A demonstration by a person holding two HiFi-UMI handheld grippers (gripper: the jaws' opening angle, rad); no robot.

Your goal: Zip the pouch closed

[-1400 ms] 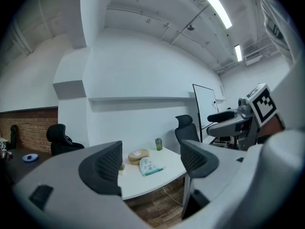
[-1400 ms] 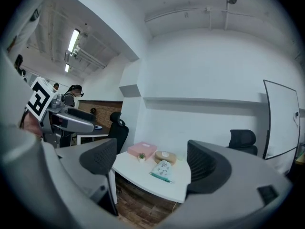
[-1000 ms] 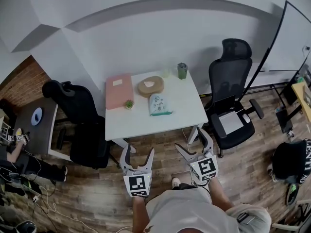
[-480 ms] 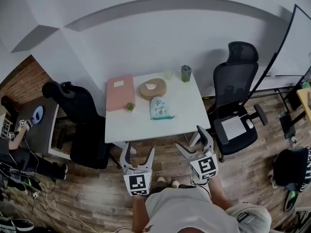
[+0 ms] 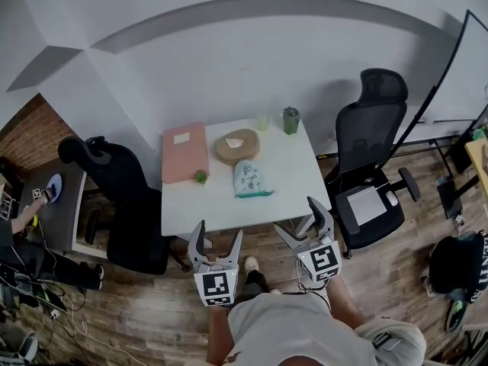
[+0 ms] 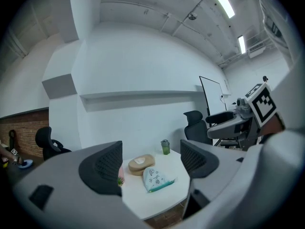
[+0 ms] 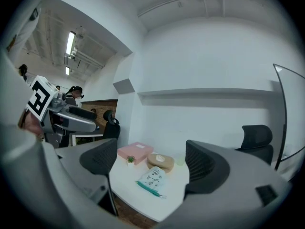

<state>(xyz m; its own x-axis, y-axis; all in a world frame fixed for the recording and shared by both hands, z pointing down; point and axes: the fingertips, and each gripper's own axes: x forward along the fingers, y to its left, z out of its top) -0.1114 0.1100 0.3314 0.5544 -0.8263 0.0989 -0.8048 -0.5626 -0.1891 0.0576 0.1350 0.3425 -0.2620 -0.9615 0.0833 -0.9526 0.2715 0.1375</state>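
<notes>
I am holding both tools short of the near edge of the desk (image 5: 290, 170), over the wooden floor (image 5: 152, 303), and neither is touching anything. The left tool (image 5: 217, 235) has its jaws spread wide with nothing between them, and through the gap I see only the desk top farther off. The right tool (image 5: 299, 218) is the same, jaws well apart and empty. The pouch (image 5: 248, 179) lies flat near the middle of the desk, toward its near edge. It is white with small printed figures and a teal strip along the side facing me. I cannot tell whether its zip is open. At the desk's far left lies a pink box (image 5: 184, 151), with a small plant (image 5: 200, 177) just beside the box's near corner. A tan round case (image 5: 236, 146) sits at the desk's far middle and a green cup (image 5: 290, 120) at its far right corner. A black office chair (image 5: 366, 166) stands off the desk's right side.
</notes>
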